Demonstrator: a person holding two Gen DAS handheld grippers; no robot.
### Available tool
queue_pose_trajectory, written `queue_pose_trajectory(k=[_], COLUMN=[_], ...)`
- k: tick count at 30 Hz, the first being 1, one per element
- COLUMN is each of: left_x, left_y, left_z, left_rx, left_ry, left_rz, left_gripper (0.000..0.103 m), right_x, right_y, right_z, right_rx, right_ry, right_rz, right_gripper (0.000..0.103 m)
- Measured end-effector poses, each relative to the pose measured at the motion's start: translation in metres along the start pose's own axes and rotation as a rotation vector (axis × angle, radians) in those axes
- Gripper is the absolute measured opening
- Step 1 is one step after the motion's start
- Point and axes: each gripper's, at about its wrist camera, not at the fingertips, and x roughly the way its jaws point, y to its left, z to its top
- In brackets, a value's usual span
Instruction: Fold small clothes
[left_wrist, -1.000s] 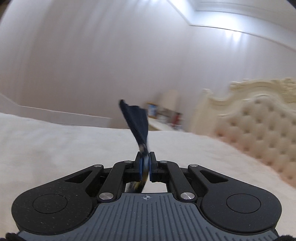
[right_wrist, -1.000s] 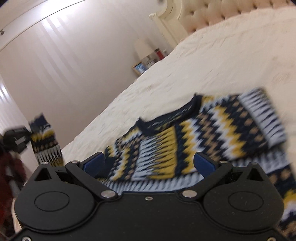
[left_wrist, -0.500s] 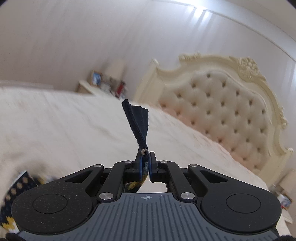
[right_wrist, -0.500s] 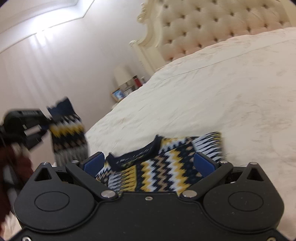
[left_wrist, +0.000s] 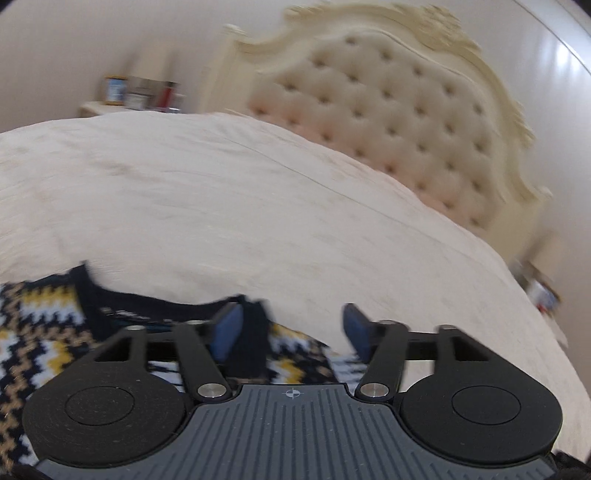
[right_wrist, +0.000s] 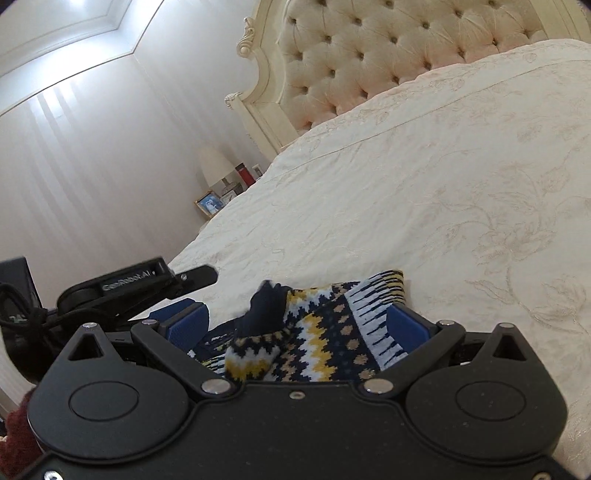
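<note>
The small knitted sweater (right_wrist: 325, 339) lies on the cream bedspread (right_wrist: 424, 206), close under both tools, its navy, yellow and white zigzag pattern bunched where a sleeve (right_wrist: 258, 332) is laid over the body. The left gripper (left_wrist: 291, 328) hangs just above the navy collar (left_wrist: 122, 302) with its jaws spread and nothing between the blue pads (left_wrist: 227, 330) — released. The right gripper (right_wrist: 295, 325) is likewise wide apart, its pads flanking the folded knit without pinching it. The sweater looks soft, light and limp: I would expect it to sag and drape from any single pinch, and the loose knit should give the pads good friction rather than slip. Best hold, in my judgement, is at firm doubled edges — the ribbed collar, a shoulder seam or the hem corners — with one tool at each side so the fold stays square. The turned-in sleeve looks liable to slide open if dragged. The headboard (right_wrist: 369, 62) stands well apart beyond.
</note>
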Motion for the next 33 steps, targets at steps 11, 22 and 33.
queue_pose_trajectory(k=[11, 22, 33], left_x=[-0.017, -0.069, -0.085], left_y=[0.001, 0.098, 0.170], left_z=[0.002, -0.029, -0.039], left_rx=[0.002, -0.014, -0.056], left_ry=[0.014, 0.126, 0.118], left_rz=[-0.077, 0.373, 0.514], left_gripper=[0.083, 0.083, 0.083], right_x=[0.000, 0.013, 0.029], right_y=[-0.015, -0.002, 0.030], right_z=[0.003, -0.012, -0.049], right_rx=[0.045, -0.028, -0.262], right_ry=[-0.003, 0.066, 0.143], right_rz=[-0.059, -0.065, -0.038], right_gripper=[0.102, 0.102, 0.102])
